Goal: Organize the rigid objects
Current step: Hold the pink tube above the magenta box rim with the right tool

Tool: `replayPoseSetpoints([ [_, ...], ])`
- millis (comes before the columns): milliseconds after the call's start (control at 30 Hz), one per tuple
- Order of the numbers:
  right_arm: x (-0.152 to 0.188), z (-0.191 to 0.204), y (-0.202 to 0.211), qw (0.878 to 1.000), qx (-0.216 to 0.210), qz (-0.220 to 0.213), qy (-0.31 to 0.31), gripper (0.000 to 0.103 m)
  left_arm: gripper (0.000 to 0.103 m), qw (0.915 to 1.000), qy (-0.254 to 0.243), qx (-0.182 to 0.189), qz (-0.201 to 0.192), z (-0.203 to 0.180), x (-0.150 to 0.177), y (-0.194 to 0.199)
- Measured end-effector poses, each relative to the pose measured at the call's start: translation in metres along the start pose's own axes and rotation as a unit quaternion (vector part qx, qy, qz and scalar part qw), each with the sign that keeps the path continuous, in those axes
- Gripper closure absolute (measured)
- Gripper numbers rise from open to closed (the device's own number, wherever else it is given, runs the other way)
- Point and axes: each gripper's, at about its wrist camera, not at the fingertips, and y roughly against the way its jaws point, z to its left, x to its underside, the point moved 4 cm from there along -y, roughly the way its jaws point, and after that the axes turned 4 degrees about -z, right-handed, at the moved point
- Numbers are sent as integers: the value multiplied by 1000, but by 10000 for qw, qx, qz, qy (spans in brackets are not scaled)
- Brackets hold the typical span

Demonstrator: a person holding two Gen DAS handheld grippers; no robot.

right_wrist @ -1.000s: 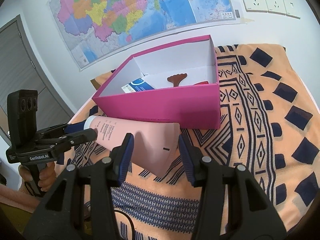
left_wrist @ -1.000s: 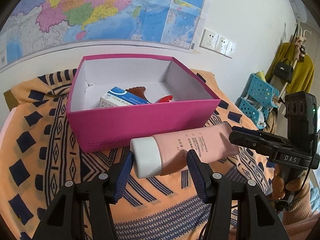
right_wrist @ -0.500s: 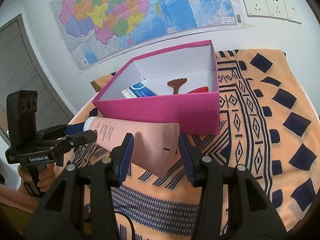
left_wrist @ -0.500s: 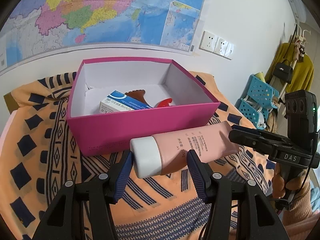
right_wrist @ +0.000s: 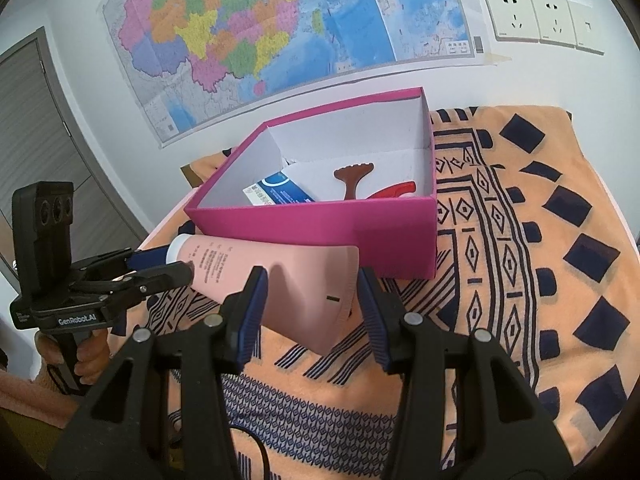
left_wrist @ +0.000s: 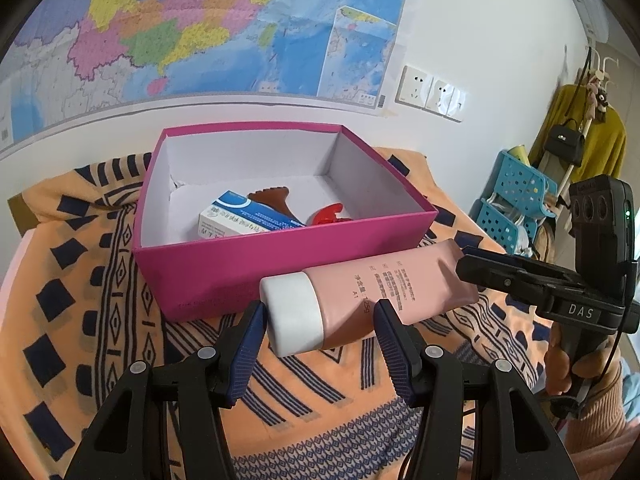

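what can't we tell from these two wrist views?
- Red item in the pink box: the box's front wall hides most of it in both views; what it is stays unclear.
- Brown comb-like tool: lower end hidden by the same wall.
- Small print on the pink tube: too small to read.
- Table under the patterned cloth: covered, with its edges cut off by the frame.

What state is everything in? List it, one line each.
pink tube: cap on, gripped at both ends.
left tool: shut on the tube's cap end.
right tool: shut on the tube's crimped end.
magenta box: upright, open, no lid.
blue-and-white carton: lying inside the box.
brown scraper: lying inside the box.
red item: inside the box, partly hidden.
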Motion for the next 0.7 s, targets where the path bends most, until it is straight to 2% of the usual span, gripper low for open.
replayPoseSetpoints([
  [700,-6,-1,1,10000,17,-57,46,54,47,9999,-47,-6,-93,-1,-5,0],
])
